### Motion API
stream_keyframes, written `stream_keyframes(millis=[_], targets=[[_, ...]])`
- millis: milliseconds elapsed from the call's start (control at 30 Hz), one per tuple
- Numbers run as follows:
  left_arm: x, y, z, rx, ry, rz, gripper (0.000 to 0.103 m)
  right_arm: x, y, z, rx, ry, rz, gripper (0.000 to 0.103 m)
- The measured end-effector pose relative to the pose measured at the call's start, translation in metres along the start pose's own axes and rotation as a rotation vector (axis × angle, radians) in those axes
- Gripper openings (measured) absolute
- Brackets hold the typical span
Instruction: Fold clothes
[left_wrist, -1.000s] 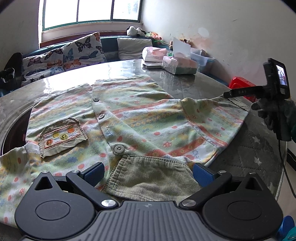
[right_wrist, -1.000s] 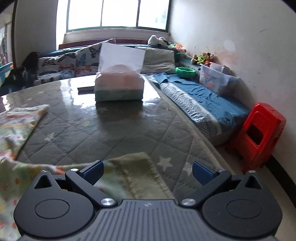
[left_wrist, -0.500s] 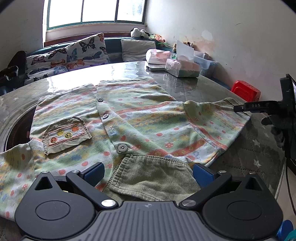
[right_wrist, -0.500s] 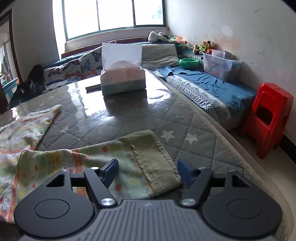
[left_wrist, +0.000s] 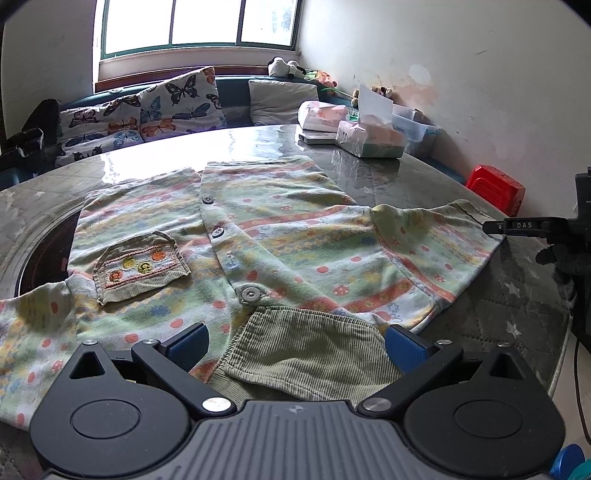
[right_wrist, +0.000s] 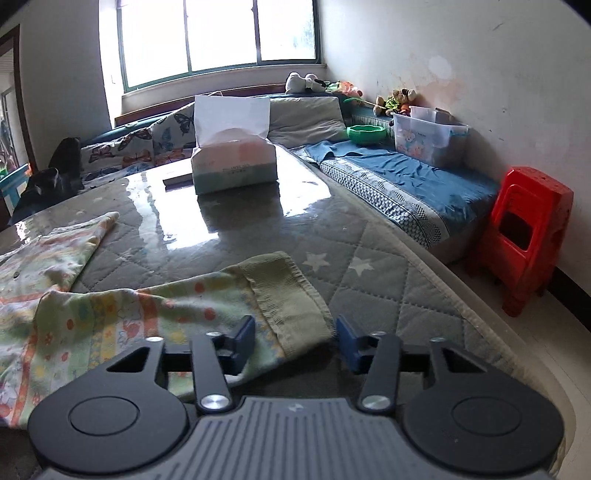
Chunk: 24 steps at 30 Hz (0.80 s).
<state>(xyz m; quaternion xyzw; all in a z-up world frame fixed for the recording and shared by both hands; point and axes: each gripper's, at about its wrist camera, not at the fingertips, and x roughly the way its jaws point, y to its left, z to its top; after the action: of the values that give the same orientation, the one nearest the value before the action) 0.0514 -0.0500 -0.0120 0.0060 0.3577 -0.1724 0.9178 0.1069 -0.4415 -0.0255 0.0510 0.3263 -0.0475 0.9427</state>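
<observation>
A patterned child's shirt (left_wrist: 280, 236) with buttons and a chest pocket (left_wrist: 140, 266) lies spread face up on the round table (left_wrist: 369, 177). My left gripper (left_wrist: 295, 343) is open, its blue fingers on either side of the green corduroy collar (left_wrist: 306, 354). My right gripper (right_wrist: 295, 336) is partly closed around the sleeve's ribbed green cuff (right_wrist: 291, 295), with a gap still between the fingers. The sleeve (right_wrist: 147, 317) lies flat on the quilted table cover. The right gripper's handle also shows at the right edge of the left wrist view (left_wrist: 535, 225).
A tissue box (right_wrist: 232, 162) and a flat dark object stand on the far part of the table. A second tissue pack (left_wrist: 321, 116) lies behind. A red plastic stool (right_wrist: 524, 236) stands off the table's right edge, a cushioned bench (right_wrist: 399, 181) beyond.
My right gripper has pulled back along the sleeve to the cuff and its fingers have narrowed around it. My left gripper has stayed open at the collar, shifting slightly.
</observation>
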Motion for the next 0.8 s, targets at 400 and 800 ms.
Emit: stream_keyframes(millis=[400, 800], targets=[[-0.012, 0.006, 0.001, -0.022, -0.029, 0.025, 0.103, -0.027, 0.006, 0.013, 0.113, -0.075, 0.144, 0.009], [-0.029, 0.028, -0.006, -0.086, -0.065, 0.065, 0.103, -0.088, 0.094, 0.071, -0.021, -0.212, 0.409, 0.008]])
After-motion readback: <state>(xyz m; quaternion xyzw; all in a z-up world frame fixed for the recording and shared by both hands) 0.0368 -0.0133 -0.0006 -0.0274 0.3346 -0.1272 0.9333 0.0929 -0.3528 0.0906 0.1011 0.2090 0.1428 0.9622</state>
